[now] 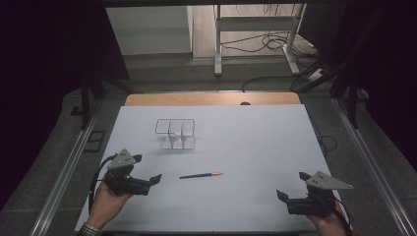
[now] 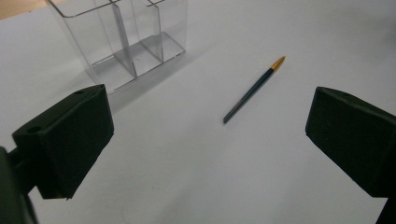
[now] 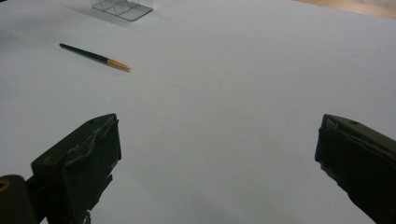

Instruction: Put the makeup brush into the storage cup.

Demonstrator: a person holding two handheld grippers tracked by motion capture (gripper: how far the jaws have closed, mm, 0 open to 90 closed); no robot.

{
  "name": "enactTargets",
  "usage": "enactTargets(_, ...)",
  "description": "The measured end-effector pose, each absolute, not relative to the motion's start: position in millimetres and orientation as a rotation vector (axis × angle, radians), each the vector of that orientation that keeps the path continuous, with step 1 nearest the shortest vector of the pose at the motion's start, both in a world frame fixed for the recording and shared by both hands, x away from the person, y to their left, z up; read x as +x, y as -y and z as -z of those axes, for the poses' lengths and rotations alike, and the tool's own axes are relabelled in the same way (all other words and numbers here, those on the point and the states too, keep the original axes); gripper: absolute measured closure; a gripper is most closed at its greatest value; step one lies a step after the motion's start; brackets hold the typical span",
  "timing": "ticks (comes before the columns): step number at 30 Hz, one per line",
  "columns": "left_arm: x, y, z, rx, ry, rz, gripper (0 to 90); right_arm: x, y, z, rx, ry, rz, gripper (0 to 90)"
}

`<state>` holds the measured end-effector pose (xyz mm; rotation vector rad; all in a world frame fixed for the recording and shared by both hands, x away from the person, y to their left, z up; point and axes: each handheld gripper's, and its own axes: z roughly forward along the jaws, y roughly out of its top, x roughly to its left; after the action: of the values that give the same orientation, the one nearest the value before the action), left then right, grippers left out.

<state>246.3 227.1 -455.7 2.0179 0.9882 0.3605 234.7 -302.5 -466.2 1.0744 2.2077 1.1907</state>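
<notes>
- In the high view, one pen (image 1: 200, 175) is lying flat on the white surface (image 1: 255, 147), between the two grippers and nearer the left one. It is showing as a thin dark shaft ending in a short orange tip that is pointing toward the right side of the surface.
- One clear organizer (image 1: 176, 133) is standing upright beyond the pen, well apart from it; its inner walls are dividing it into three compartments, and nothing is showing inside them.
- The left gripper (image 1: 147, 172) is sitting at the near left of the surface in a hand (image 1: 109, 202), its jaws standing apart with nothing between them. The right gripper (image 1: 291, 186) is sitting at the near right, its jaws likewise spread and holding nothing.
- In the left gripper view, the two black jaws are rising wide apart from the bottom corners over bare surface. The pen (image 2: 254, 89) is lying ahead between them, untouched, its dark blue-grey shaft running diagonally up to the orange tip. The organizer (image 2: 125, 37) is standing at the upper left, its transparent dividers showing plainly.
- In the right gripper view, the jaws are again standing wide apart and gripping nothing. The pen (image 3: 95, 57) is lying far off at the upper left, orange tip toward the right, and a corner of the organizer (image 3: 122, 8) is showing at the top edge beyond it.
</notes>
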Motion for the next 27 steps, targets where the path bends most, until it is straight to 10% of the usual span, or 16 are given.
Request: enactTargets(27,275,-203,447,2.198,-0.895,-0.323,2.5,235,302,468,1.074,-2.224,-1.174,0.9)
